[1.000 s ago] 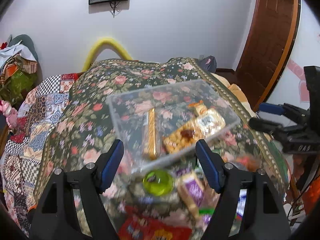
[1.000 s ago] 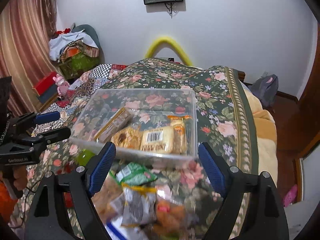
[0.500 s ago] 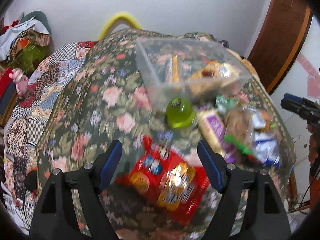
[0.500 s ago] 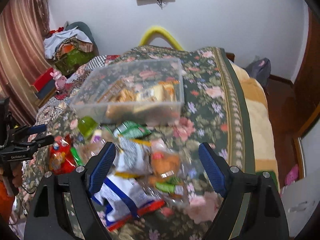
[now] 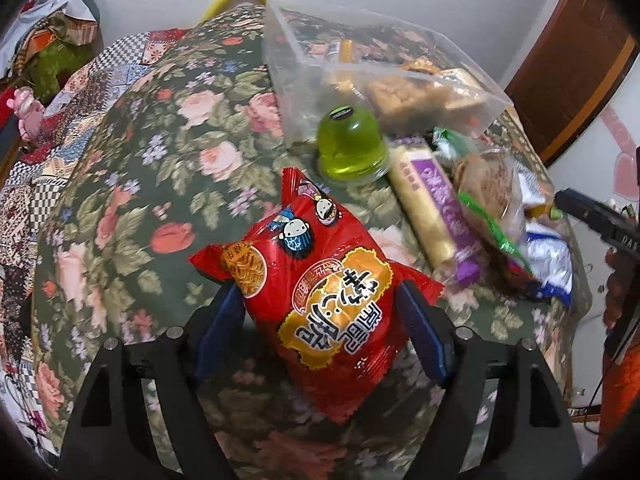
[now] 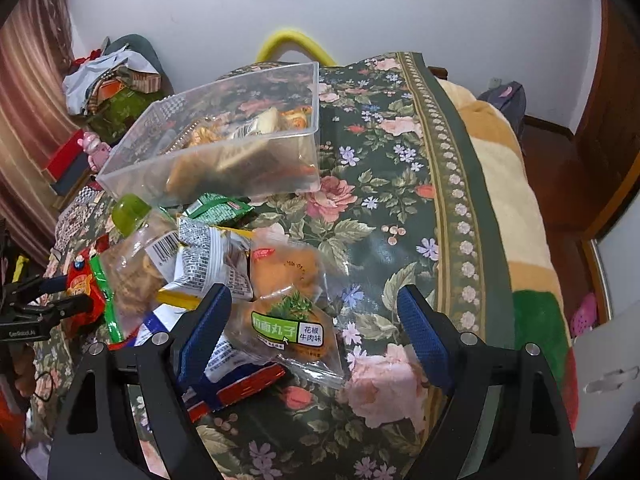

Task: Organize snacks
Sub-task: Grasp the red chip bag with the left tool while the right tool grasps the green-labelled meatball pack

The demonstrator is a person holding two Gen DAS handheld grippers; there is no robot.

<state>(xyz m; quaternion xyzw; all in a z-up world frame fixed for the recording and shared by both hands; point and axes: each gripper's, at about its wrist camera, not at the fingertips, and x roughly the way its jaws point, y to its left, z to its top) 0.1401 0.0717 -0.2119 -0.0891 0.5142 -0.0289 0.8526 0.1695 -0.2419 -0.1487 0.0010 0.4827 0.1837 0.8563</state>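
Bedroom, white wall behind; floral bedspread (image 6: pixel 404 184) serves as work surface. Clear plastic bin (image 6: pixel 224 168) sits on it, few snacks inside. Loose snack pile (image 6: pixel 208 264) just in front of bin, green jelly cup (image 5: pixel 352 142) beside bin corner. My left gripper (image 5: pixel 320 308) spread wide, red noodle-snack bag (image 5: pixel 320 276) lying between its fingers, not pinched. My right gripper (image 6: pixel 316 316) also wide, green-labelled meatball pack (image 6: pixel 288 332) between its fingers.

A flowery blanket (image 6: pixel 400 208) covers the bed. A yellow tube (image 6: pixel 294 42) leans on the white wall (image 6: pixel 400 8), near a brown door (image 5: pixel 576 64).
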